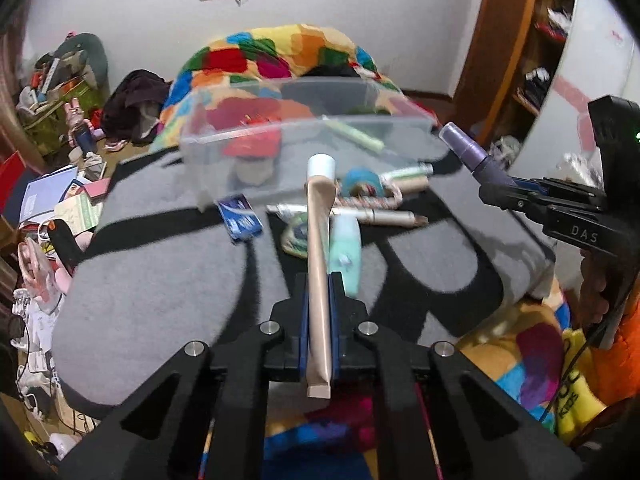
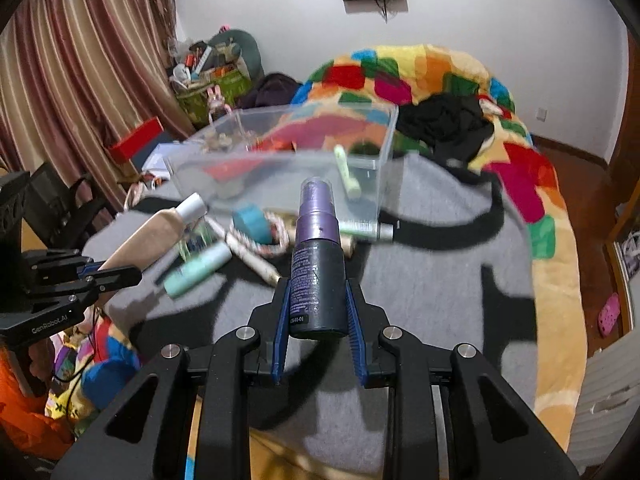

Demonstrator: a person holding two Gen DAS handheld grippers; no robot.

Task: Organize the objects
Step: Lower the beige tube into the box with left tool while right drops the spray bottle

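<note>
My left gripper [image 1: 319, 282] is shut on a flat beige tube [image 1: 318, 240] with a white cap, held lengthwise and pointing toward a clear plastic bin [image 1: 200, 152]. In the right wrist view the same tube [image 2: 148, 236] sticks out of the left gripper [image 2: 120, 270]. The right gripper [image 2: 318, 286] is shut on a dark purple spray bottle [image 2: 318, 248], cap forward, just short of the bin [image 2: 188, 172]. That bottle [image 1: 470, 150] also shows at the right of the left wrist view, in the right gripper [image 1: 490, 192]. The bin holds a pale green tube [image 2: 346, 172] and a few other items.
On the grey blanket [image 1: 160, 280] before the bin lie a mint bottle [image 1: 346, 248], a blue tape roll [image 1: 360, 180], a blue packet [image 1: 240, 220] and several tubes. A multicoloured quilt [image 2: 440, 72] is heaped behind. Clutter and curtains [image 2: 80, 80] fill the left; a wooden shelf [image 1: 520, 60] stands right.
</note>
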